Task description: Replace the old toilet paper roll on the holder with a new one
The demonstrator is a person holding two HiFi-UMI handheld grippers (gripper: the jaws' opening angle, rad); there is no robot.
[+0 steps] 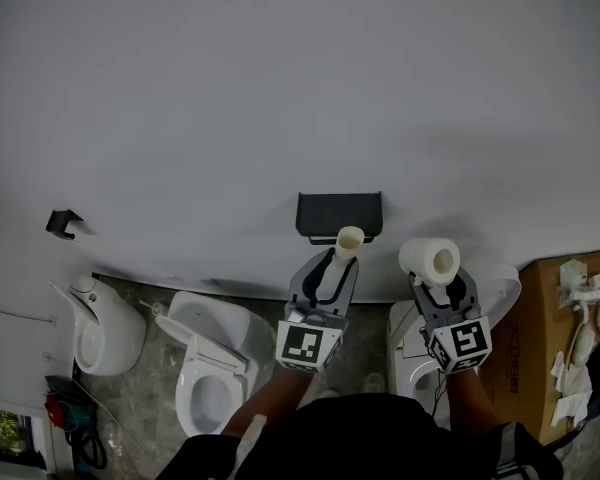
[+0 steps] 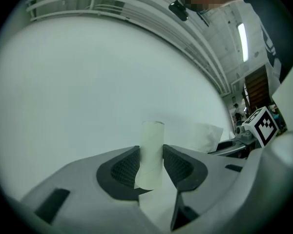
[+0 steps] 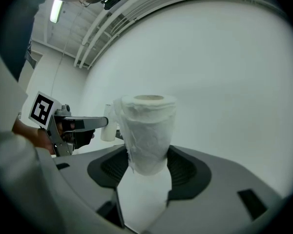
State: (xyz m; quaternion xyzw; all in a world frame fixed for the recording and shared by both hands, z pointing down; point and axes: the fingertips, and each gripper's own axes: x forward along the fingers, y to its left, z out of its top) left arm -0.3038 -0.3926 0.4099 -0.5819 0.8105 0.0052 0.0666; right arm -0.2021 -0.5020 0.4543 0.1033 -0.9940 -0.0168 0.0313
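Observation:
My left gripper (image 1: 344,249) is shut on the empty cardboard tube (image 1: 349,241), held just below the black wall holder (image 1: 339,214). In the left gripper view the tube (image 2: 151,154) stands upright between the two pads, the gripper (image 2: 151,164) facing the white wall. My right gripper (image 1: 436,273) is shut on a new white toilet paper roll (image 1: 430,260), to the right of the holder. In the right gripper view the roll (image 3: 147,131) stands upright between the jaws of the gripper (image 3: 145,164), with the left gripper and its tube (image 3: 108,128) visible at the left.
A white wall (image 1: 280,88) fills the upper view. Below stand a urinal (image 1: 105,328), a toilet (image 1: 212,373) and another white fixture (image 1: 500,293) at the right. A cardboard box (image 1: 570,338) of parts sits far right. A small black bracket (image 1: 62,223) is on the wall at left.

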